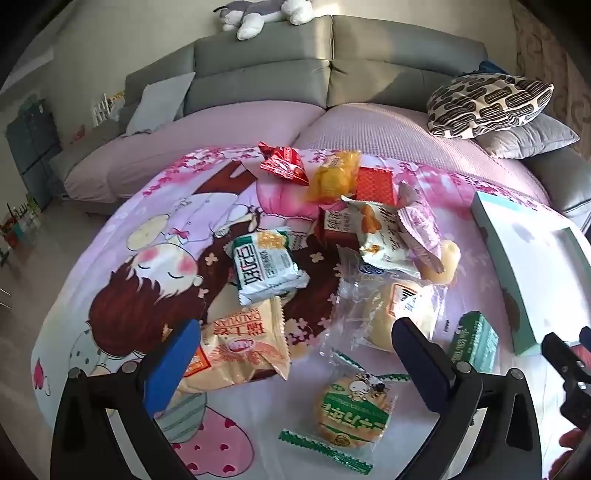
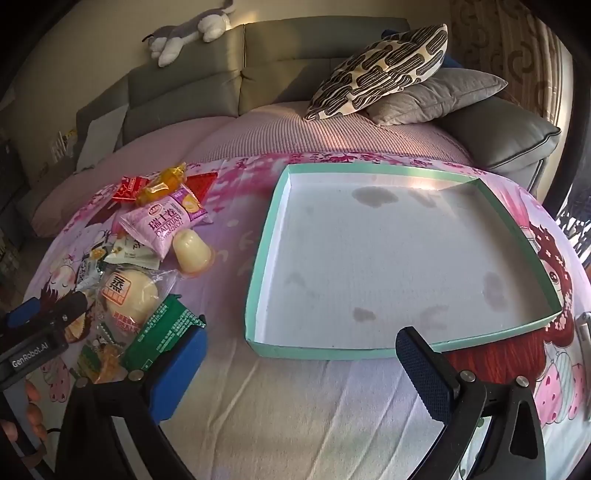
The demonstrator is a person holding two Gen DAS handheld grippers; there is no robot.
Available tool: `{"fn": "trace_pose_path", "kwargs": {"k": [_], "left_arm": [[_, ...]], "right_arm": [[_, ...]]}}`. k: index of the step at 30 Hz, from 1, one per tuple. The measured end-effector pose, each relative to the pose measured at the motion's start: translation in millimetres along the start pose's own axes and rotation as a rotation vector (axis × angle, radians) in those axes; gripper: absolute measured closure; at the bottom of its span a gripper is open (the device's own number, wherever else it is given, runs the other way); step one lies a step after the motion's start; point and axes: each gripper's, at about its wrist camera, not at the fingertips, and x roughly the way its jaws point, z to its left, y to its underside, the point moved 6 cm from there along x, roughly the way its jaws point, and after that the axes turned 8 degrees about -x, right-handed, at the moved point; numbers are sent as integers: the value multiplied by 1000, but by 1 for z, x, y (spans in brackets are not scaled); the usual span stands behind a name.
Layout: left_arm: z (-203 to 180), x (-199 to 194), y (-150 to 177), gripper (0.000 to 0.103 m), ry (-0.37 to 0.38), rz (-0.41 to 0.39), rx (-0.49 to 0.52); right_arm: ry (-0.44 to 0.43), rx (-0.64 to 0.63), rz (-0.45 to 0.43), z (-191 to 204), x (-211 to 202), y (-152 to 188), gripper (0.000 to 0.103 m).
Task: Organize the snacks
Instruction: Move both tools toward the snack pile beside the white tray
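Observation:
Several snack packets lie scattered on a pink cartoon cloth. In the left wrist view my left gripper (image 1: 295, 354) is open above a round cake in a green and clear wrapper (image 1: 352, 410). An orange biscuit bag (image 1: 240, 343) lies by its left finger and a clear-wrapped bun (image 1: 388, 314) by its right finger. A white and green packet (image 1: 266, 266) lies further off. In the right wrist view my right gripper (image 2: 301, 363) is open and holds nothing, just before the near wall of an empty mint-green tray (image 2: 266, 240). The snack pile, with a pink packet (image 2: 166, 221) and a jelly cup (image 2: 192, 251), lies left of the tray.
A grey sofa (image 1: 258, 70) with pink seat covers stands behind the cloth. A patterned cushion (image 2: 380, 70) and a grey cushion (image 2: 439, 96) rest on it. A plush toy (image 1: 266, 14) lies along the backrest. The other gripper (image 2: 40, 332) shows at the left edge of the right wrist view.

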Motion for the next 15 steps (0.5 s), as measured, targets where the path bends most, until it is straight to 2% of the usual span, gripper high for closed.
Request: {"fn": "trace_pose_path", "kwargs": {"k": [8,15], "left_arm": [[2,5,-4,0,-20,-29,-5],[10,2,-4,0,7,-32,-45]], "right_arm": [[1,7,25,0,3,3,0],[-7,8,15,0,2,2,0]]}}
